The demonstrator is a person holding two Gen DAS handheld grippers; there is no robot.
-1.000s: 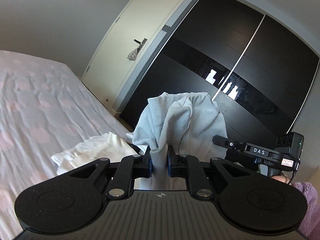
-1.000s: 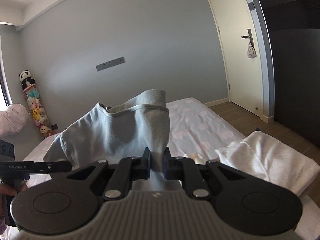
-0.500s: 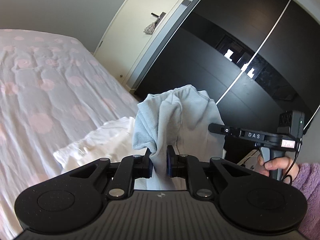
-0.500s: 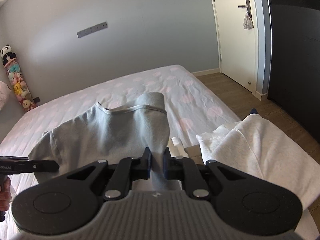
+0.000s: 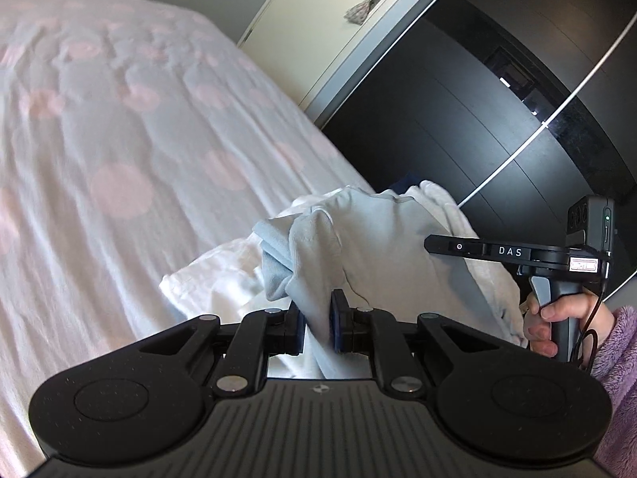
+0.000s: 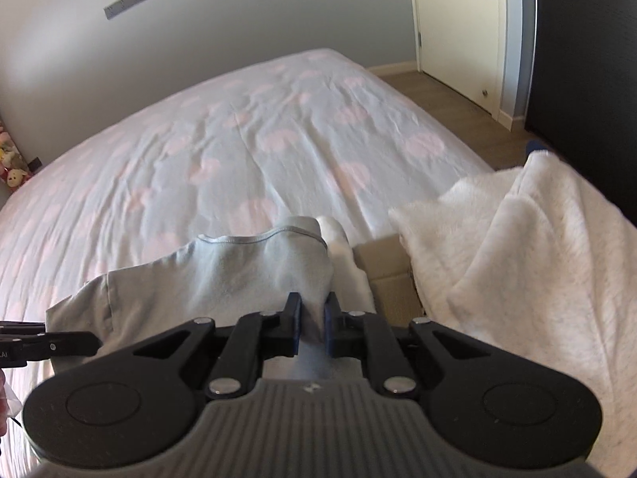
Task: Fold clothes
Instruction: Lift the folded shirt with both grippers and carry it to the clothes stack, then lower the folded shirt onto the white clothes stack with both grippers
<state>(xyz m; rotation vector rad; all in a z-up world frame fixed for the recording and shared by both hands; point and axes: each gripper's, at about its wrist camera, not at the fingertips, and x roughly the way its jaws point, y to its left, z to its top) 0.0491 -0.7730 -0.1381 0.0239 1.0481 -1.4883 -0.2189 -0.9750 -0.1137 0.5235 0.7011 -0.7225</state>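
A light grey T-shirt (image 5: 370, 251) is held between both grippers over the bed's near edge. My left gripper (image 5: 318, 324) is shut on one pinch of its fabric. My right gripper (image 6: 310, 320) is shut on another pinch, near the collar (image 6: 258, 239). The shirt (image 6: 223, 279) spreads to the left in the right wrist view, with a sleeve hem at the lower left. The right gripper's body (image 5: 517, 253) shows at the right of the left wrist view, held by a hand in a purple sleeve.
The bed (image 6: 258, 127) has a white sheet with pink spots. A fluffy white garment (image 6: 517, 247) lies piled at the right, over a cardboard box (image 6: 382, 259). A dark wardrobe (image 5: 497, 99) and a cream door (image 6: 458, 32) stand beyond.
Both grippers have come down toward the bed with the shirt; the cameras tilted from the walls to the sheet. The shirt hangs lower and flatter.
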